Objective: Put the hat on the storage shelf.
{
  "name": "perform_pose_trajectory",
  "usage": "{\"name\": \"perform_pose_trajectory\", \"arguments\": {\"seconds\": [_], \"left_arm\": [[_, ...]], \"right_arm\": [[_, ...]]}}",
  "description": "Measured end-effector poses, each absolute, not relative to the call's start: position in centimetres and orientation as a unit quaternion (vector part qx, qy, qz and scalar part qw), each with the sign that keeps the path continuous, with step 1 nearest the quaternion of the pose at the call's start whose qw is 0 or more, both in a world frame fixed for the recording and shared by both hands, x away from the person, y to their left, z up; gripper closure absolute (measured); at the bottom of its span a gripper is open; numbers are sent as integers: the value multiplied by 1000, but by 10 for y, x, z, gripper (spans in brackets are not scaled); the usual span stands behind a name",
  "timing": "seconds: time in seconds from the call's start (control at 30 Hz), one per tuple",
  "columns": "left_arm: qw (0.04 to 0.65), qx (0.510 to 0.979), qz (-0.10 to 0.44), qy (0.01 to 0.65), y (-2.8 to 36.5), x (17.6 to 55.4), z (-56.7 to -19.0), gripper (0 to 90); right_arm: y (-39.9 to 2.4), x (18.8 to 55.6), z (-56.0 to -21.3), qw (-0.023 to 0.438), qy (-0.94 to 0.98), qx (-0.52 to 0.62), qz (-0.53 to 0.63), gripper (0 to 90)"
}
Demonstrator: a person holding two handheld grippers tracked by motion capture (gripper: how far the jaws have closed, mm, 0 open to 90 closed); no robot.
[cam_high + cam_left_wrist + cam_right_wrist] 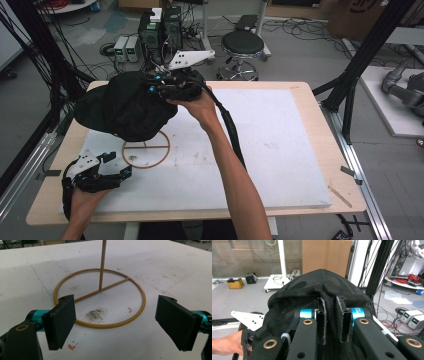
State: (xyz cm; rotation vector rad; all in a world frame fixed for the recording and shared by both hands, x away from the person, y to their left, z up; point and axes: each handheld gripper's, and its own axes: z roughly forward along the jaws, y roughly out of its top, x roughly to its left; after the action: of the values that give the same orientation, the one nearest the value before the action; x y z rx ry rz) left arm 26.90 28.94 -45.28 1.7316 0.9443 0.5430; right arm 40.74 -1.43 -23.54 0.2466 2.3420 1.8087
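A black fabric hat (pixel 125 105) hangs in the air over the back left of the table, pinched at its edge by my right gripper (pixel 160 86). In the right gripper view the jaws (pixel 331 320) stand nearly together with a fold of the hat (pixel 312 287) between them. Under the hat stands a mustard-coloured stand with a ring base (pixel 146 148) and an upright rod (pixel 102 262); the hat hides the rod's top. My left gripper (pixel 117 164) sits low at the front left, open (pixel 117 322), its jaws either side of the ring base's (pixel 110 325) near rim without touching.
A white board (pixel 260 145) covers most of the wooden table (pixel 320 107). A thin wooden stick (pixel 340 196) lies at the front right corner. Black frame posts (pixel 357 65) flank the table, and a stool (pixel 242 45) and electronics stand behind it.
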Motion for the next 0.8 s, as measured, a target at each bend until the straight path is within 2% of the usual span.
{"name": "perform_pose_trajectory", "arguments": {"seconds": [0.8], "left_arm": [[521, 723, 227, 394, 289, 268, -453, 168]], "right_arm": [[-21, 411, -261, 72, 785, 96, 608, 819]]}}
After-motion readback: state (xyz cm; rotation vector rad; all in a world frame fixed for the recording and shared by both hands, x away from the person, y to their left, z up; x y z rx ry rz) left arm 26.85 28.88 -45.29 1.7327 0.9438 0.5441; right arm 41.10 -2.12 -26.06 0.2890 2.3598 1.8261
